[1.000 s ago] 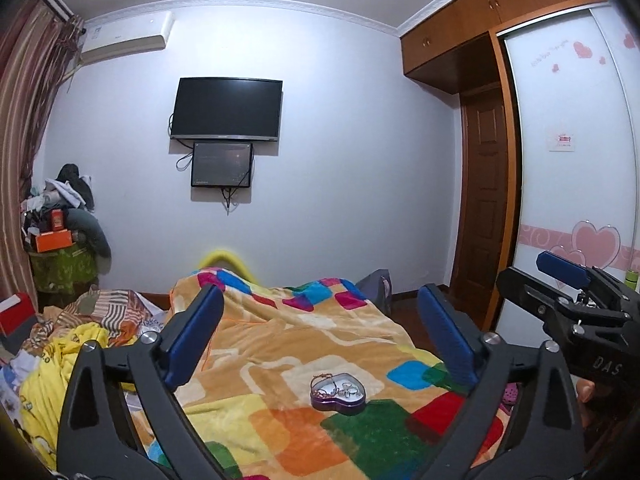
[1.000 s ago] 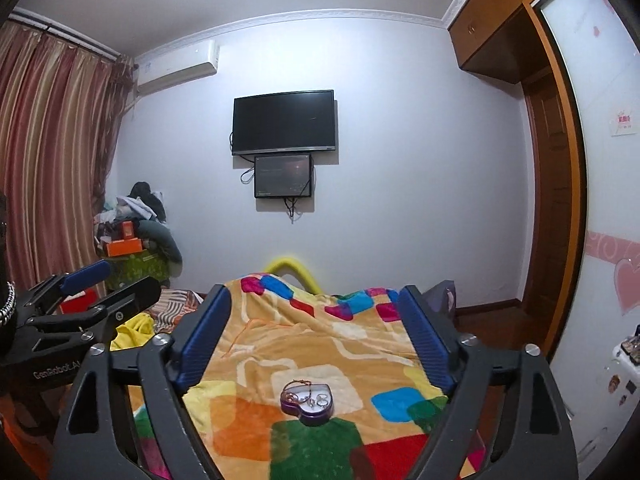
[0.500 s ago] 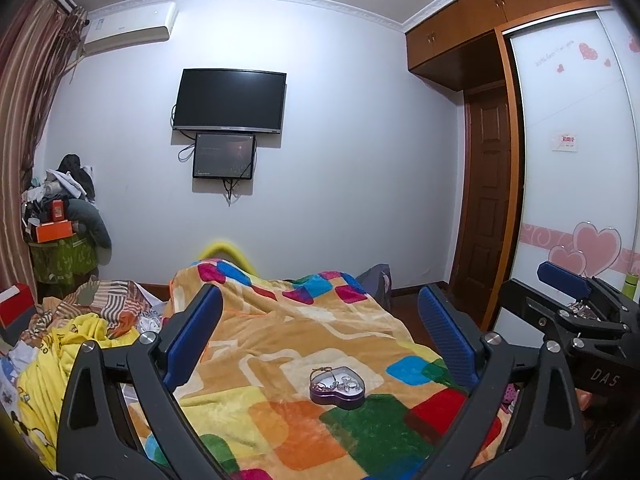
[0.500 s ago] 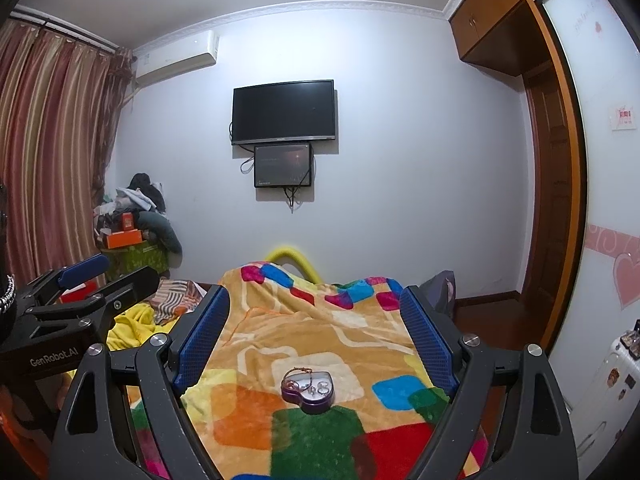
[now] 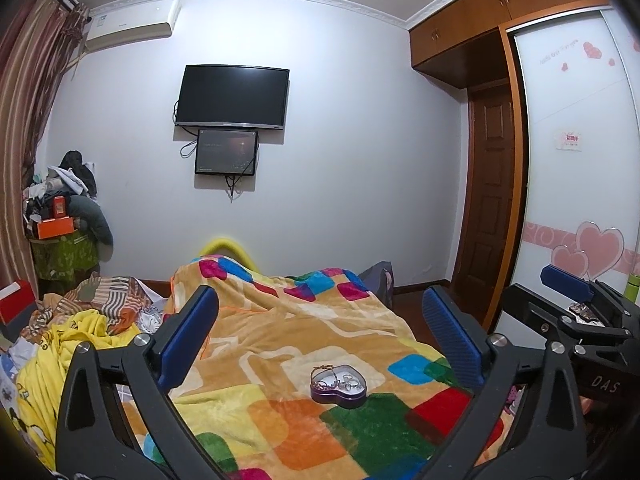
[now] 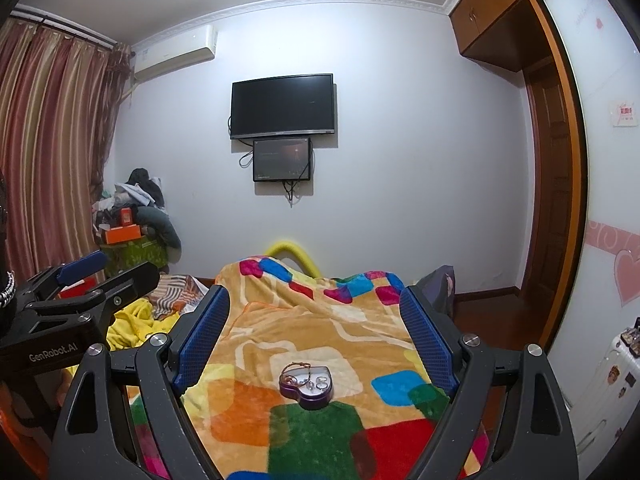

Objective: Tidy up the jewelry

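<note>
A purple heart-shaped box [image 5: 338,386] lies open on the colourful blanket [image 5: 280,340], holding rings and a chain bracelet that hangs over its rim. It also shows in the right wrist view [image 6: 307,386]. My left gripper [image 5: 320,332] is open and empty, held above and short of the box. My right gripper [image 6: 314,328] is open and empty too, also short of the box. Each gripper shows at the edge of the other's view: the right gripper [image 5: 576,312], the left gripper [image 6: 92,280].
Crumpled yellow and striped bedding [image 5: 76,328] lies left of the blanket. A cluttered stand with an orange box [image 5: 56,228] is in the far left corner. A wardrobe with heart decals [image 5: 580,200] and a wooden door [image 5: 492,216] are on the right.
Both views have tilted slightly downward, so the heart box sits a little higher in the frames. Both grippers stay open and empty.
</note>
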### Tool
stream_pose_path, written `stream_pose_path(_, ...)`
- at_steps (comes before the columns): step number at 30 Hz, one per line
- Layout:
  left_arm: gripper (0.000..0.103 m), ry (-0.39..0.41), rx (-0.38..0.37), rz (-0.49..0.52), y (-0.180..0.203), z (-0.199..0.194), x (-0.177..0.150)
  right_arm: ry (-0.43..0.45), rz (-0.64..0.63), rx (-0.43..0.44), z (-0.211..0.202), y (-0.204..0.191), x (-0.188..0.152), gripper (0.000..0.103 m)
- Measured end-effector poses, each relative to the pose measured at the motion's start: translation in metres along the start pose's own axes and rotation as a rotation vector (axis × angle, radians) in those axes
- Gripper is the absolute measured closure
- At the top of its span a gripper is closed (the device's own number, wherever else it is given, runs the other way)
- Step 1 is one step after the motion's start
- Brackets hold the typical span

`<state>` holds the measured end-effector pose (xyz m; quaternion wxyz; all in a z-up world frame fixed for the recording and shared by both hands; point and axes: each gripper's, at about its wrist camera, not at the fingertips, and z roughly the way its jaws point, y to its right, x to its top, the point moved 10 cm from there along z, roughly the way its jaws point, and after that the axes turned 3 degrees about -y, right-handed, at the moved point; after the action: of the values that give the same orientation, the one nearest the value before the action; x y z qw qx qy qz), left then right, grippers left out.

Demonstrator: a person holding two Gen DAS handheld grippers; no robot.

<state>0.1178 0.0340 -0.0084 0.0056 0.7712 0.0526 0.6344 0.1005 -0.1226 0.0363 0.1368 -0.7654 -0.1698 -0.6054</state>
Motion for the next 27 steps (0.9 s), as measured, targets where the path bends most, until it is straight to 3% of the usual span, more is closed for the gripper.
stream_pose_path(27, 0.000, -0.029, -0.030, -0.013, 0.0032, 0.0029, -0.0027, -0.004, 0.022, 0.000, -0.0028, 0.0043, 0.0006, 0.018)
